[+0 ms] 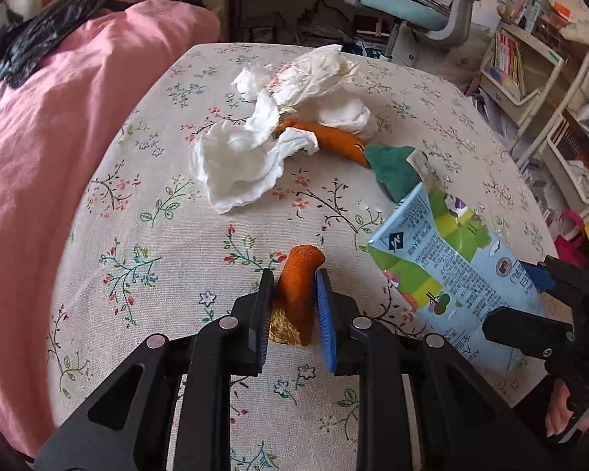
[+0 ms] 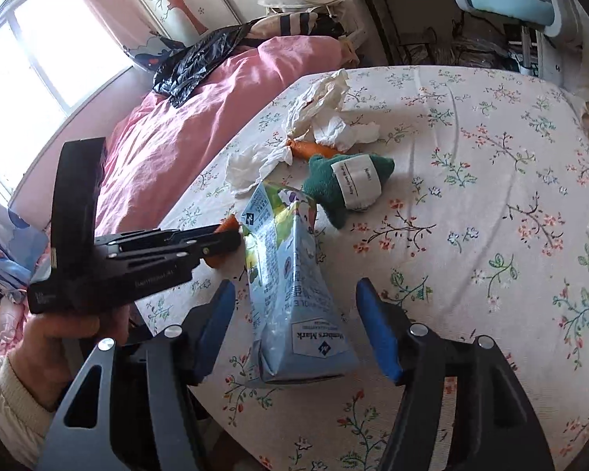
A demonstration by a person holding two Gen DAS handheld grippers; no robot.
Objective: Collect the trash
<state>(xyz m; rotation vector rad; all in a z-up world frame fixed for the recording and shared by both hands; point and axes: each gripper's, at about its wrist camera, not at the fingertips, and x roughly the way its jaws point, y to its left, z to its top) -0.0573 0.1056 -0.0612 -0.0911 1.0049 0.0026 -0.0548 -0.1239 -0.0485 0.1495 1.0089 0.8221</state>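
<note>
Left claw [image 1: 294, 298] is clenched on an orange peel [image 1: 299, 274] above the floral desk [image 1: 169, 235]. Right claw [image 2: 294, 325] stands released, pads clear of the flattened milk carton [image 2: 290, 294] between them. Crumpled tissues [image 1: 247, 157] lie at 12 o'clock from the peel.

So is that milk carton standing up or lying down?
Lying down: the milk carton rests flat on the flowered cloth, squashed.

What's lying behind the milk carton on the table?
Behind the milk carton lies a green plush toy with a white label, then an orange piece among crumpled tissues. The carton covers the toy's near edge.
</note>
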